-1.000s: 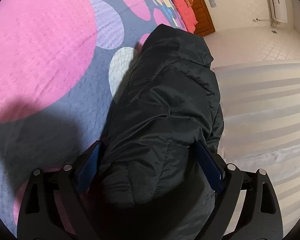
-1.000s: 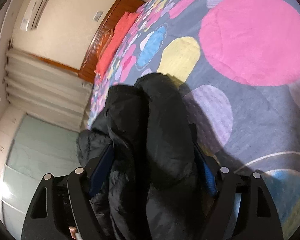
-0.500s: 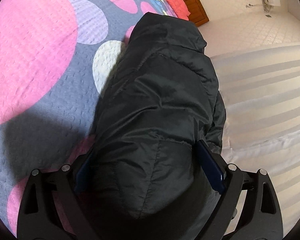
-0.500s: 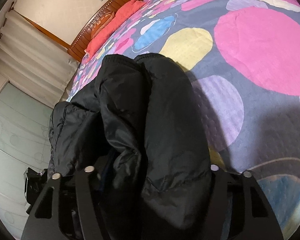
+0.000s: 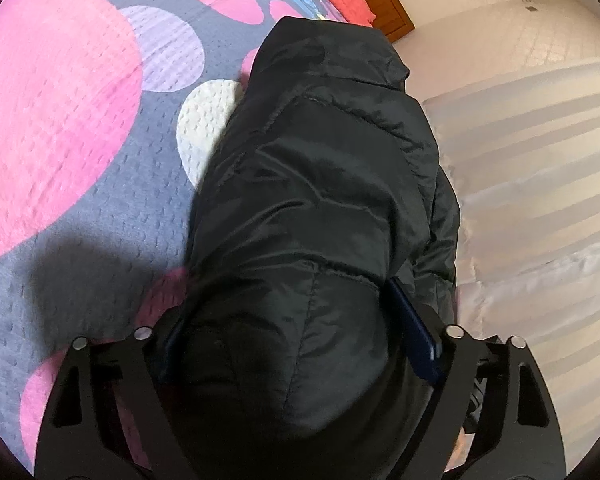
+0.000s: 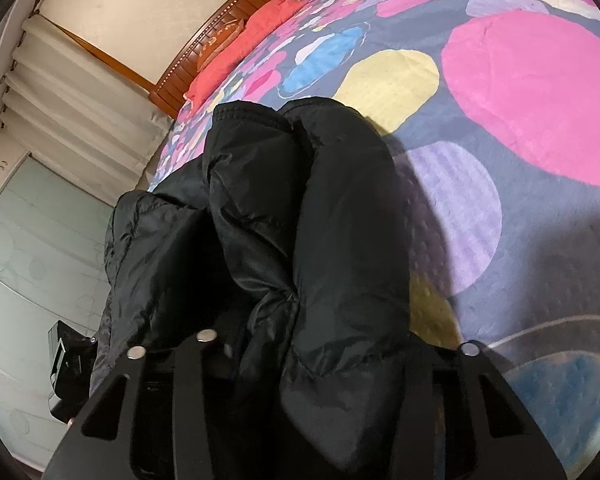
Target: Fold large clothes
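A black puffer jacket (image 5: 316, 200) lies bunched on a bed with a grey cover with big coloured dots (image 5: 60, 100). In the left wrist view its bulk fills the space between the blue pads (image 5: 414, 332) of my left gripper (image 5: 296, 336), which stands wide around it. In the right wrist view the jacket (image 6: 300, 220) drapes in thick folds over my right gripper (image 6: 300, 344), whose fingers are closed in on the fabric; the fingertips are hidden under it. The jacket lies along the bed's edge.
Pale pleated curtains (image 5: 540, 200) hang beside the bed. A wooden headboard (image 6: 228, 32) and a red pillow (image 6: 244, 48) are at the far end. The other gripper's black body (image 6: 68, 364) shows low left. The bed cover (image 6: 520, 100) spreads out to the right.
My right gripper's fingers have closed in on the jacket folds. The jacket has bulged further over both grippers and hides the left gripper's left pad. Both cameras have tilted slightly.
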